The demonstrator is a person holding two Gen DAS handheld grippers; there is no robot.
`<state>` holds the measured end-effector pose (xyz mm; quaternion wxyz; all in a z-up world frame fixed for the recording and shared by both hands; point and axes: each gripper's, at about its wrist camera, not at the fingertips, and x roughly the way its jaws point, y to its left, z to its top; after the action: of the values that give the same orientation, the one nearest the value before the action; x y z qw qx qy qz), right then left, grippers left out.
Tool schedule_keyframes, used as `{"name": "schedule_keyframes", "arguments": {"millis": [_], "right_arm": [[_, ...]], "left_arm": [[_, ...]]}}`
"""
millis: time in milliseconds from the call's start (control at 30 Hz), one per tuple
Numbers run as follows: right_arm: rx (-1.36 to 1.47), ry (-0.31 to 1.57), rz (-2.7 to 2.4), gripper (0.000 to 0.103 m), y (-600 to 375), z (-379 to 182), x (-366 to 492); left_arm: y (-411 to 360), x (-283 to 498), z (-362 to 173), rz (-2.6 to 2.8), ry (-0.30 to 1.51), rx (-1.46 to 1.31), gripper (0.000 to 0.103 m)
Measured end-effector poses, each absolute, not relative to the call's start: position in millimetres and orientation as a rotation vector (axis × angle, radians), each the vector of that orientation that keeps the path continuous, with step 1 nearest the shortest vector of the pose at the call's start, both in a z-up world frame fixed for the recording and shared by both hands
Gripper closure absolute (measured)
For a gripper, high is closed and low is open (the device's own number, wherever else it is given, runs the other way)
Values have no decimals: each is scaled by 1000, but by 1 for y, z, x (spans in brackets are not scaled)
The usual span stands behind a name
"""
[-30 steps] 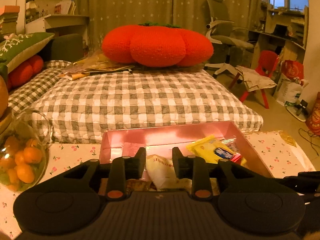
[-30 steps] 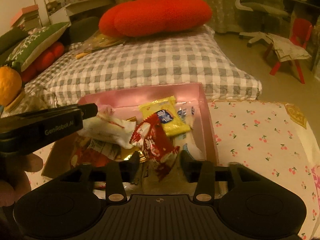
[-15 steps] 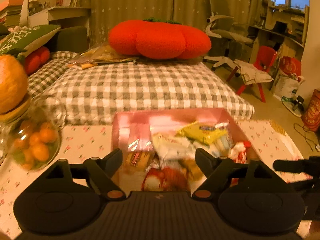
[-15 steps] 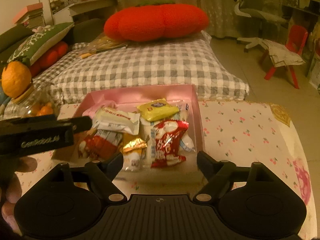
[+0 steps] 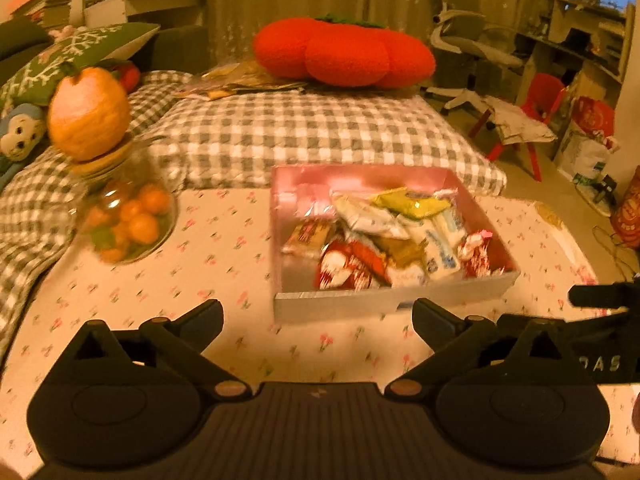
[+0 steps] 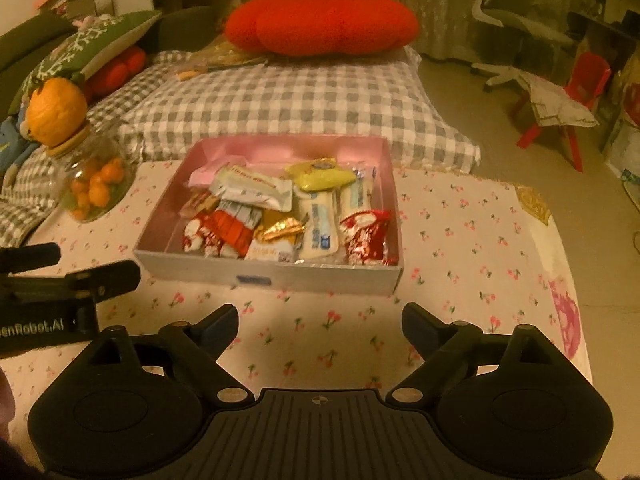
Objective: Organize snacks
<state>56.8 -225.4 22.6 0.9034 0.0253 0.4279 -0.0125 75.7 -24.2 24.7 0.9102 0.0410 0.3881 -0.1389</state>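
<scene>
A: On the cherry-print tablecloth [image 6: 460, 216], where do your snacks sit?

B: All lie inside the pink box [image 6: 276, 148], heaped loosely so none spills over its walls. Your left gripper [image 5: 318, 320] and right gripper [image 6: 320, 320] hang near its front wall, both spread wide and holding nothing, likely because nothing outside the box is left to carry.

A: How many?

B: One box and one glass jar of oranges [image 6: 94, 184]. Roughly ten wrappers overlap: one yellow packet [image 6: 322, 176], two red ones [image 6: 366, 236]; the rest you cannot count exactly.
</scene>
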Motion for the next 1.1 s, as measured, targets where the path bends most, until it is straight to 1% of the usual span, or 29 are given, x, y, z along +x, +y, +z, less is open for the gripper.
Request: {"name": "schedule_keyframes", "arguments": {"millis": [167,433,1100], "right_arm": [[65,901,-34,8,-219,27,44],[65,895,-52,7,-215,31,28],[71,910,-88,7,-212,21,27]], "left_arm": [[-17,60,23,-249,840,83,1],[-9,45,23,-202,909,71,0],[-14,39,22,-160,905,84,0]]}}
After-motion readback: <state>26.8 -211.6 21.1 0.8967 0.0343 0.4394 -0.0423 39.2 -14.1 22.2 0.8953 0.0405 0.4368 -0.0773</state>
